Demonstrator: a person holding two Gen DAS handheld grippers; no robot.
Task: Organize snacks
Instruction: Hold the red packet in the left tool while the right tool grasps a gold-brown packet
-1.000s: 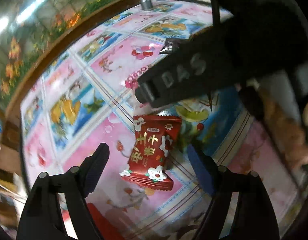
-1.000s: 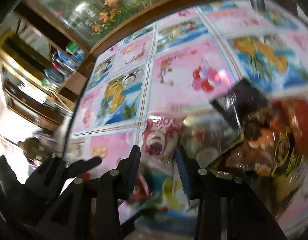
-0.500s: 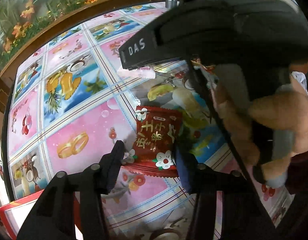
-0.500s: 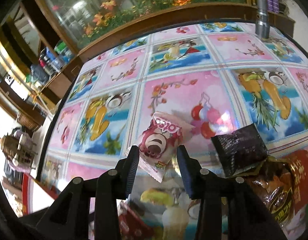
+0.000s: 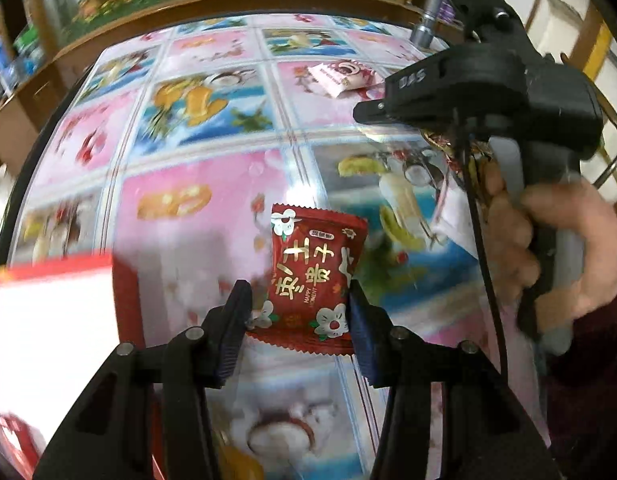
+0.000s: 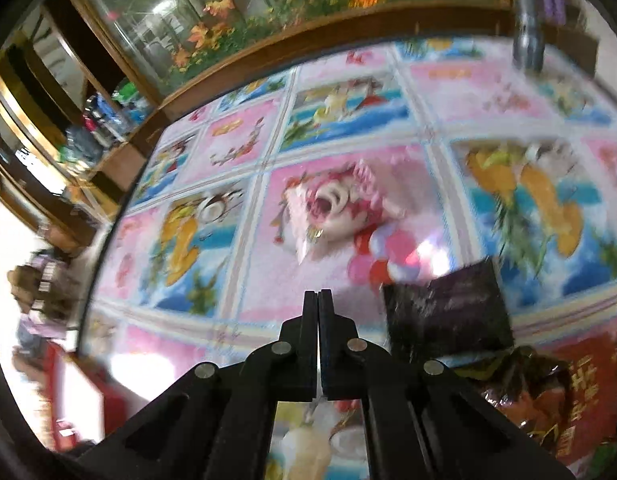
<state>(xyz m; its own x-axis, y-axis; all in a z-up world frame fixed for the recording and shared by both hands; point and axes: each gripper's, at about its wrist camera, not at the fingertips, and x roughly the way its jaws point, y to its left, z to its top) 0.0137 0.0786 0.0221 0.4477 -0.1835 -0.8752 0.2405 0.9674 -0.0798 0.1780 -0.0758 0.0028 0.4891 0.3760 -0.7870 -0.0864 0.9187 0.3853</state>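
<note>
My left gripper (image 5: pixel 298 304) is shut on a red snack packet (image 5: pixel 314 272) with gold characters and white flowers, held above the patterned tablecloth. My right gripper (image 6: pixel 318 304) is shut and empty; its body shows in the left wrist view (image 5: pixel 480 92). A pink snack packet (image 6: pixel 332 212) with a cartoon bear lies on the tablecloth ahead of the right gripper, and also shows in the left wrist view (image 5: pixel 342 78). A black snack packet (image 6: pixel 448 308) lies just right of the right gripper.
A red-and-white box (image 5: pixel 48 328) sits at the left, also in the right wrist view (image 6: pixel 80 392). A pile of snack bags (image 6: pixel 556 392) lies at the lower right. A metal flashlight (image 6: pixel 526 32) stands at the far edge. The colourful tablecloth (image 5: pixel 196 152) covers the table.
My right gripper let go of the pink packet, which now lies on the cloth, and closed empty. My left gripper closed on the red packet and lifted it toward the box.
</note>
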